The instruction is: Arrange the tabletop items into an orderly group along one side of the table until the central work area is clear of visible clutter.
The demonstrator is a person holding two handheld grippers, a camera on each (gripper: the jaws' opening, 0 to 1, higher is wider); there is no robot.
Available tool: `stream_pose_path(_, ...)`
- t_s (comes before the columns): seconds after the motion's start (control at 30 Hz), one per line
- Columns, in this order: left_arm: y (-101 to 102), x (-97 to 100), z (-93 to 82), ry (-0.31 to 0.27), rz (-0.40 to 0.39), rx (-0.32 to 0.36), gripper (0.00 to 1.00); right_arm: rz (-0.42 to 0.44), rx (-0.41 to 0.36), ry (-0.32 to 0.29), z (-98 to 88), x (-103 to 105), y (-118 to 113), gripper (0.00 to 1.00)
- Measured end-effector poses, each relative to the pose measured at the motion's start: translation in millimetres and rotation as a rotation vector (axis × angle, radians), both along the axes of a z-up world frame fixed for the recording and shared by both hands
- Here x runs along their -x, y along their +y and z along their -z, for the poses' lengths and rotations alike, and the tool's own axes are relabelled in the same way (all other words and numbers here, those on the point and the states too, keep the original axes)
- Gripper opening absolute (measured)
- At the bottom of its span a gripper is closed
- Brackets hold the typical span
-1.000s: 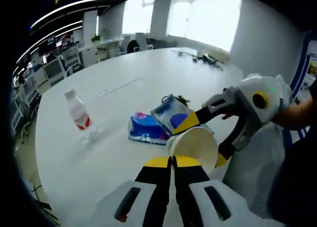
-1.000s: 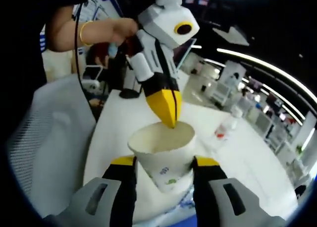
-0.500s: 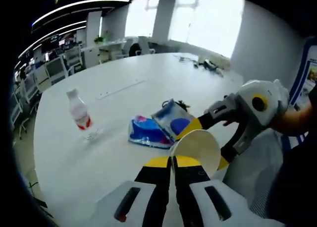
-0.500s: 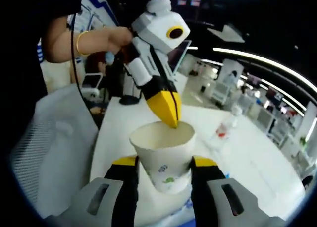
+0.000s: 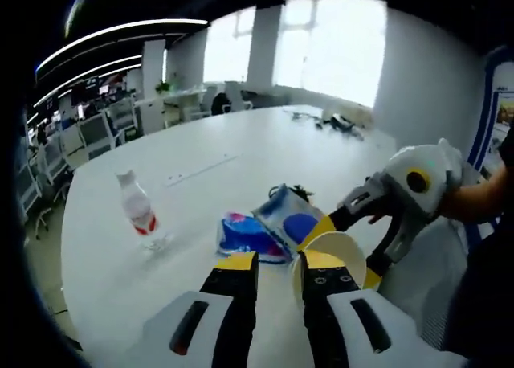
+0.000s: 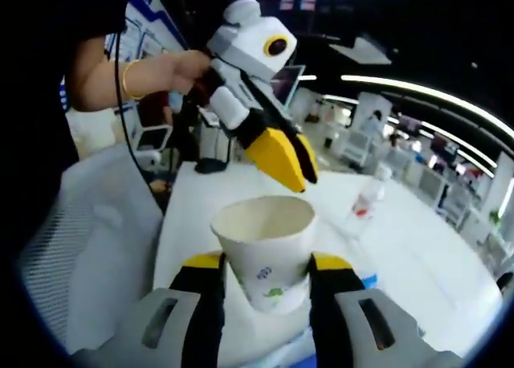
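A white paper cup (image 6: 265, 238) stands upright between the jaws of my right gripper (image 6: 265, 262), which is shut on it. In the left gripper view the same cup (image 5: 336, 254) shows its open mouth, held by the right gripper (image 5: 345, 251) coming in from the right. My left gripper (image 5: 277, 263) is open with nothing between its jaws, just left of the cup. From the right gripper view the left gripper (image 6: 303, 181) hangs a little above the cup's rim, clear of it. Two blue snack bags (image 5: 257, 230) lie on the white table (image 5: 241, 143). A small bottle (image 5: 138, 211) stands to their left.
A white mesh chair back (image 6: 96, 247) sits close to the table's near edge. Dark cables and small items (image 5: 333, 120) lie at the table's far end. Office desks and chairs (image 5: 96, 127) stand beyond the table. A person's arm (image 6: 120, 63) holds the left gripper.
My left gripper has let go of the cup's rim, opened, and lifted off it. My right gripper stays shut on the cup.
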State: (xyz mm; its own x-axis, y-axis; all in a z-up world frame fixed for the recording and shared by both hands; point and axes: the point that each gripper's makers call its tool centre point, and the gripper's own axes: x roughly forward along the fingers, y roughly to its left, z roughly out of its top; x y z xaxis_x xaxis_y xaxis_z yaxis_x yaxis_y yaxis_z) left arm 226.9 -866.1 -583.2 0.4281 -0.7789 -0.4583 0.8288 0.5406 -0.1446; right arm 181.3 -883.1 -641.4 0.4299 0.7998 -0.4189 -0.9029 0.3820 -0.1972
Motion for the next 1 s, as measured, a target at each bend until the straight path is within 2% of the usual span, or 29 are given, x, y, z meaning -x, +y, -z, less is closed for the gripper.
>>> stream_pose_path(0.07,-1,-3.8,-8.3,-0.042,-0.007,0.037,0.31,0.008,-0.008,0.007,-0.2,0,-2,0.37)
stream_pose_path(0.13,0,-4.5,-11.3,-0.061,-0.008,0.043,0.33,0.017,-0.017,0.015,-0.3,-1,-4,0.37)
stream_pose_path(0.2,0,-6.1,-12.7,-0.064,-0.015,0.055,0.37,0.025,-0.027,0.021,-0.4,-2,-6,0.37)
stream_pose_path(0.27,0,-9.2,-13.5,-0.070,-0.034,0.065,0.44,0.033,-0.034,0.027,-0.5,-3,-8,0.37)
stream_pose_path(0.4,2,-12.3,-11.9,-0.087,-0.052,0.061,0.51,0.044,-0.039,0.031,-0.9,-3,-11,0.37)
stream_pose_path(0.77,11,-23.6,-13.6,-0.116,-0.140,0.087,0.88,0.094,-0.065,0.040,-3.7,-15,-20,0.37)
stream_pose_path(1.0,19,-24.7,-4.6,-0.105,-0.159,0.051,0.97,0.154,-0.097,0.063,-3.3,-30,-28,0.37)
